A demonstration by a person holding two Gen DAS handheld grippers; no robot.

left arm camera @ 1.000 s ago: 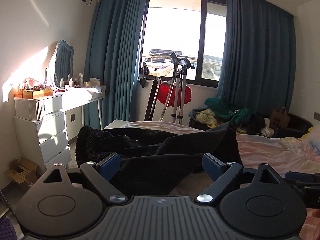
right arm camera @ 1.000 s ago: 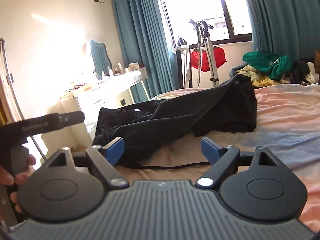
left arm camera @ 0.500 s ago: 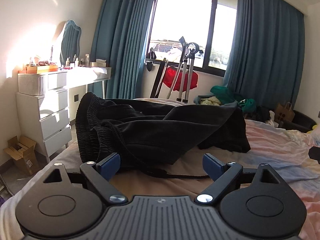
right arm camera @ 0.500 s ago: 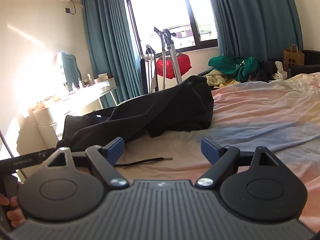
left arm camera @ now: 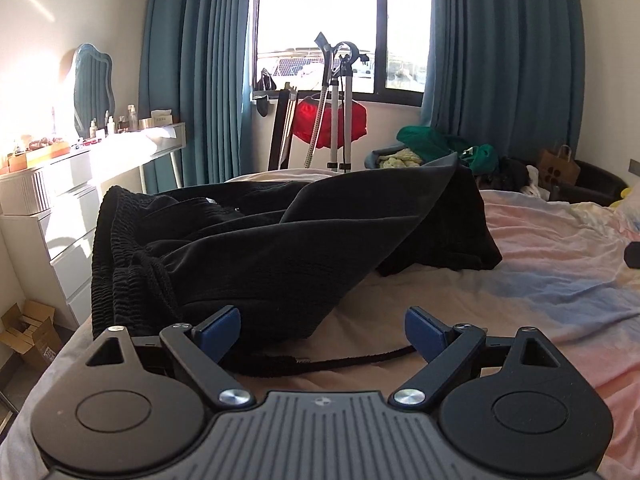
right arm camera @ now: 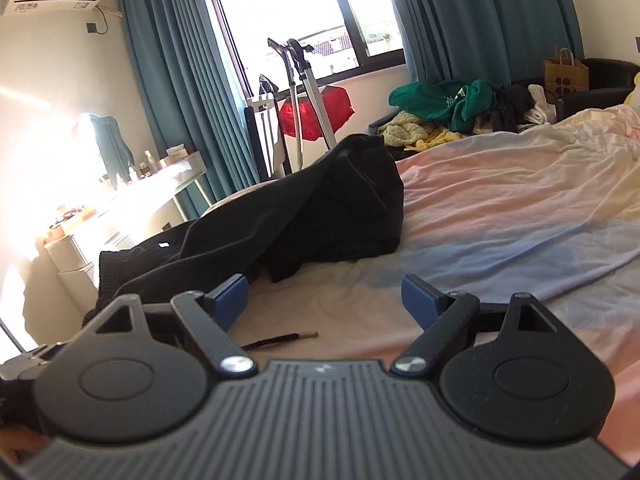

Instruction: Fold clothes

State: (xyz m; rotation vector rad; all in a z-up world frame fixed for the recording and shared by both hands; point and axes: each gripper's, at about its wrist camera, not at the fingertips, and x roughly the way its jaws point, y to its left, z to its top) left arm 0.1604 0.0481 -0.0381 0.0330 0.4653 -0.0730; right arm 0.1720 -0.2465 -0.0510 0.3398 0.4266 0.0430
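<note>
Left wrist view: left gripper (left arm camera: 322,330) has its jaws wide apart with nothing gripped, low over the bed (left arm camera: 560,280), just short of the crumpled black trousers (left arm camera: 260,256) whose drawstring (left arm camera: 352,360) trails between the fingers. Right gripper (right arm camera: 324,300) is likewise spread and empty, beside the trousers' near edge, drawstring tip just ahead of it.

Black trousers (left arm camera: 280,248) on a pink-and-blue sheet (left arm camera: 560,280), teal curtains (left arm camera: 500,60).
</note>
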